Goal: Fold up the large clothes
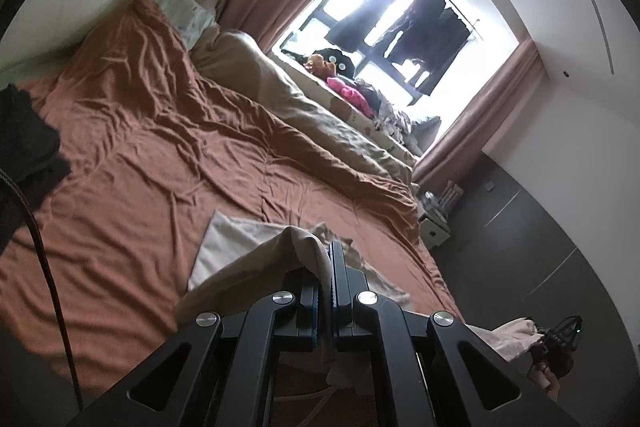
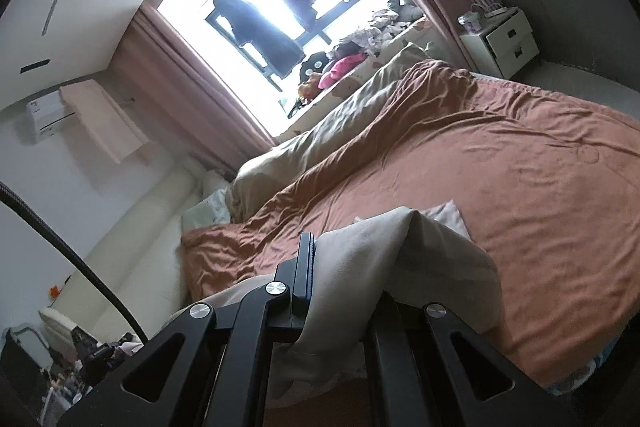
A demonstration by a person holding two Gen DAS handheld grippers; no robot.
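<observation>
Both the left gripper [image 1: 325, 259] and right gripper [image 2: 340, 259] are clenched on the beige garment [image 1: 240, 247] above the bed [image 1: 160, 147] — thin pinches, seemingly — so uneven pulling could slip an edge free.

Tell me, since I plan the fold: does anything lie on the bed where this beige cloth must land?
Nothing visible: the orange bedspread ahead of the beige garment is bare; dark clothing sits off at its edge.

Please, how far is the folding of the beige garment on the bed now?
Early stage. Done: both grippers are shut on the beige garment, the left gripper and the right gripper each pinching an edge, so that cloth drapes over them. In hand: part is lifted and part lies on the orange bedspread. Left: no finished fold shows yet.
</observation>
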